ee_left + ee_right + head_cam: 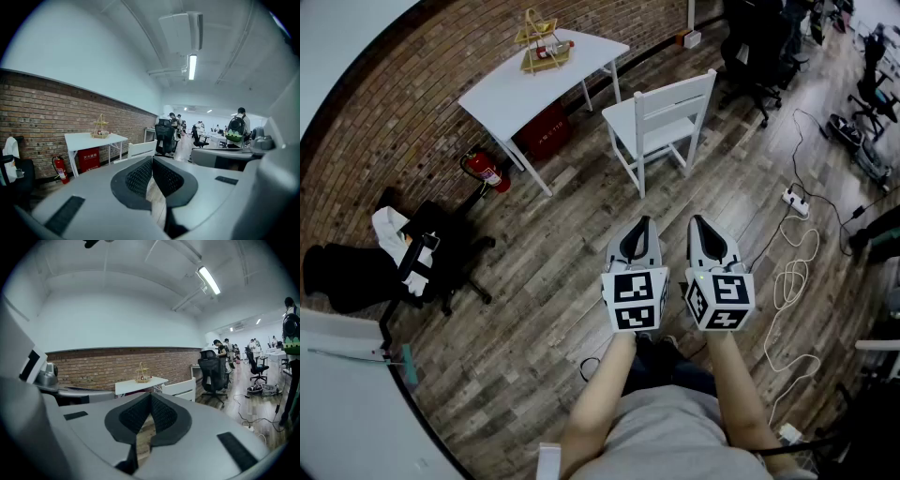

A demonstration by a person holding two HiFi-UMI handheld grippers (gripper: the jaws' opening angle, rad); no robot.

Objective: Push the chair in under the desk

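Left gripper (151, 158) — dark mesh-textured pads meet at the tips, nothing between them. Just beyond the tips, a bit left: the back of a white wooden slatted chair (142, 149). Further left of the jaws is a white rectangular desk (93, 138) against a red brick wall (42, 112), with a tiered wire basket (100, 128) on top and a red box (89, 159) underneath. Red fire extinguisher (59, 168) is far left. Past the tips — black mesh office chair (164, 136). To the right, a person with a green backpack (236, 131).

Open floor (562, 244) is seen at centre, below the chair (661, 117). Under the tabletop (516, 89), upper centre, room is taken by a red box (546, 131). Cables (785, 281) are strewn at right, and an office chair (441, 239) is parked at left.
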